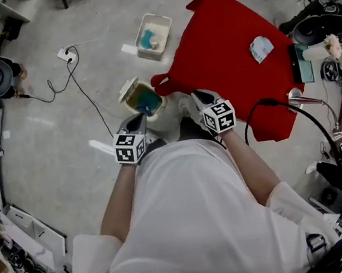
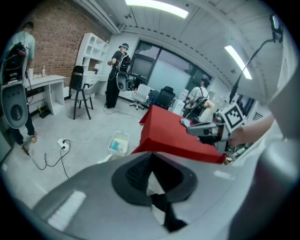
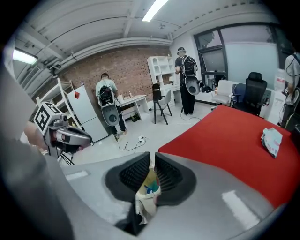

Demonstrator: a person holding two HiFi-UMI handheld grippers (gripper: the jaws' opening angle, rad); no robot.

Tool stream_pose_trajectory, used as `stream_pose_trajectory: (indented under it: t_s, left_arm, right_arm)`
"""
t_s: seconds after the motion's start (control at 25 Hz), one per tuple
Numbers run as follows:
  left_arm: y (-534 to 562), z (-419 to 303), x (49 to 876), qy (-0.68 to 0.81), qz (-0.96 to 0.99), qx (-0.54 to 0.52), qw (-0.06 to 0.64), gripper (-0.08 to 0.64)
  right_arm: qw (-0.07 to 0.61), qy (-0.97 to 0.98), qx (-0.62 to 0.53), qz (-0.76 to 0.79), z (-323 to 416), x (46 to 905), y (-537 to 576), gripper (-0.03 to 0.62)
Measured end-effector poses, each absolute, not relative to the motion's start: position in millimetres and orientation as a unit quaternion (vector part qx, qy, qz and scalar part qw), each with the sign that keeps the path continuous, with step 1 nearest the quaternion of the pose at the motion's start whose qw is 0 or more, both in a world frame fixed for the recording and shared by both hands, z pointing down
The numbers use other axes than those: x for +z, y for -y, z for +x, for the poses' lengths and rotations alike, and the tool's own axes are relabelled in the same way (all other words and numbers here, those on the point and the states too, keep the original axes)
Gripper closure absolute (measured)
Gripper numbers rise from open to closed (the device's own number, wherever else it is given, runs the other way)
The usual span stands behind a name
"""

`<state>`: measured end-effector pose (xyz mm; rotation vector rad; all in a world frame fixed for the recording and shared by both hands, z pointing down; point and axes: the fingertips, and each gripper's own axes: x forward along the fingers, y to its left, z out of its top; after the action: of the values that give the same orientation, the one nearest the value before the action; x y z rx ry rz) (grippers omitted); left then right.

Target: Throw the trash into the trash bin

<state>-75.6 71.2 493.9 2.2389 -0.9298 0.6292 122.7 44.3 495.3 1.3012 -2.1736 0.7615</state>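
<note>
Head view: the trash bin (image 1: 160, 114) stands open on the floor at the red table's (image 1: 221, 47) near corner. Crumpled paper (image 1: 261, 48) lies on the table's far side. The left gripper (image 1: 139, 121) and right gripper (image 1: 202, 99) flank the bin, and their tips are hard to read.

Left gripper view: the jaws meet at the tips with nothing gripped. Its body hides the bin beside the table.

Right gripper view: the jaws stand a slit apart and empty. The bin shows partly through the gap, left of the table.
</note>
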Motion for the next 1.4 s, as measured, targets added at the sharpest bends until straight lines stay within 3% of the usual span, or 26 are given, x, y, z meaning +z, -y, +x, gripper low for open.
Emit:
stream_pose_trajectory:
  t_s: [0.44, 1.4]
  left_arm:
    - [-53, 2, 500, 0.371, 0.835, 0.245, 0.326, 0.555]
    - [-23, 50, 513, 0.425, 0.791, 0.265, 0.351, 0.555]
  right_arm:
    - [0.257, 0.783, 0.276, 0.494, 236, 501, -9, 0.509]
    - [0.301, 0.693, 0.301, 0.582, 452, 557, 63, 0.474]
